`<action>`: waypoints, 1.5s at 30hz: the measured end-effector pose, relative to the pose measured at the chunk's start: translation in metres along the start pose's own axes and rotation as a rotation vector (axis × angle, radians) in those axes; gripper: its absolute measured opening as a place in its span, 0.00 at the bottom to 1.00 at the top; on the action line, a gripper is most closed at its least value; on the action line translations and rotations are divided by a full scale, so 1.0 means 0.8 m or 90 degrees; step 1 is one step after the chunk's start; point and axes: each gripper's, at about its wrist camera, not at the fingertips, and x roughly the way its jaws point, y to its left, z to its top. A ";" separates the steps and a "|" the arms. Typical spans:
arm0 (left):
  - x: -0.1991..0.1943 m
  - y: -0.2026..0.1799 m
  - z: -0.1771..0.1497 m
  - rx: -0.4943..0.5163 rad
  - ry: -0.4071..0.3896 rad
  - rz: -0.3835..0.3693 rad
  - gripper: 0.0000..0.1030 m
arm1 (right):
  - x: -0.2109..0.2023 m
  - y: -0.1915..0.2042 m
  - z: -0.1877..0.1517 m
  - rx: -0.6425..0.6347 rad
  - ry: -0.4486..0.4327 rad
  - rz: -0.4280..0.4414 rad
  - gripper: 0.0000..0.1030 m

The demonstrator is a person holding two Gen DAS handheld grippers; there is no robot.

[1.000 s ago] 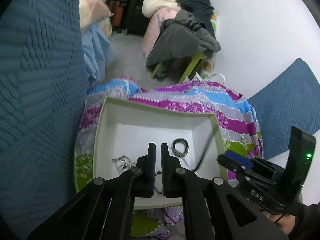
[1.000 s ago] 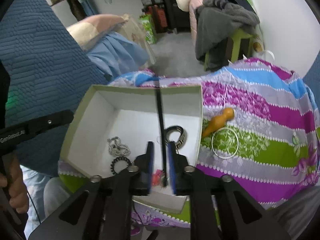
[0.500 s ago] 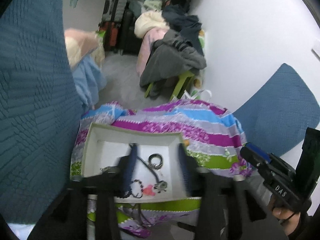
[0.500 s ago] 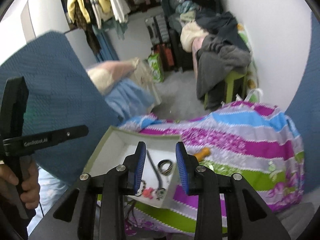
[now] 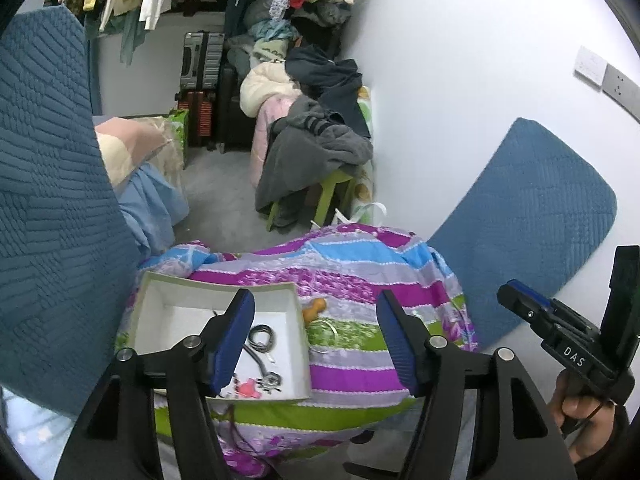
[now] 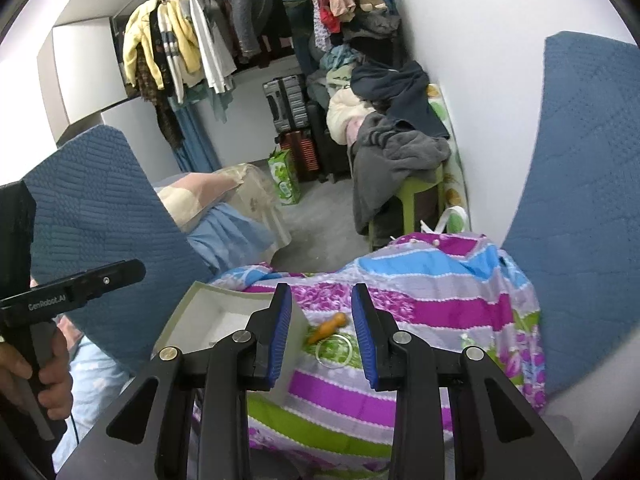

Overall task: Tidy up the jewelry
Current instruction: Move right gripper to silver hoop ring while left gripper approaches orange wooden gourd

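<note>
A white open box [image 5: 170, 306] sits on a striped purple, green and blue cloth [image 5: 352, 376]. Inside it lie a dark coiled bracelet [image 5: 262, 336], a black cord with a pendant [image 5: 264, 368] and a pink piece [image 5: 248, 387]. An orange wooden piece [image 5: 314, 307] and a thin clear ring [image 5: 322, 326] lie on the cloth right of the box. My left gripper [image 5: 316, 344] is open wide and empty, raised above the box's right edge. My right gripper [image 6: 322, 334] is open and empty, high above the orange piece [image 6: 330, 326] and the ring [image 6: 334, 350]; the box [image 6: 208, 314] is to its left.
Blue quilted cushions stand on the left [image 5: 48, 208] and right [image 5: 532, 204]. A green stool piled with grey clothes [image 5: 312, 156], suitcases [image 5: 202, 80] and a rack of hanging clothes [image 6: 180, 44] fill the back of the room. A white wall [image 5: 460, 60] is on the right.
Both grippers have opened and pulled up and back from the box. The black cord that the right gripper held a second ago now lies in the box.
</note>
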 end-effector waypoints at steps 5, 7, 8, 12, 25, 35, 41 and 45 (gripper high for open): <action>0.007 -0.025 -0.017 0.001 -0.004 0.004 0.62 | -0.011 -0.025 -0.020 0.006 0.006 -0.005 0.28; 0.016 -0.030 -0.025 -0.008 -0.003 0.011 0.62 | -0.008 -0.036 -0.029 0.008 0.013 -0.008 0.28; 0.021 -0.033 -0.030 -0.012 -0.003 0.010 0.62 | -0.009 -0.041 -0.034 0.010 0.016 -0.008 0.28; 0.047 -0.036 -0.049 -0.032 0.019 0.015 0.62 | 0.001 -0.059 -0.052 0.016 0.033 -0.011 0.28; 0.119 -0.013 -0.074 -0.054 0.079 0.024 0.59 | 0.103 -0.065 -0.104 -0.029 0.117 0.009 0.24; 0.161 0.015 -0.081 -0.066 0.100 0.037 0.49 | 0.220 -0.048 -0.132 -0.080 0.182 0.038 0.18; 0.170 0.033 -0.089 -0.092 0.094 0.057 0.49 | 0.289 -0.044 -0.146 -0.106 0.215 0.038 0.17; 0.172 0.037 -0.094 -0.094 0.083 0.075 0.49 | 0.319 -0.046 -0.155 -0.112 0.231 0.029 0.17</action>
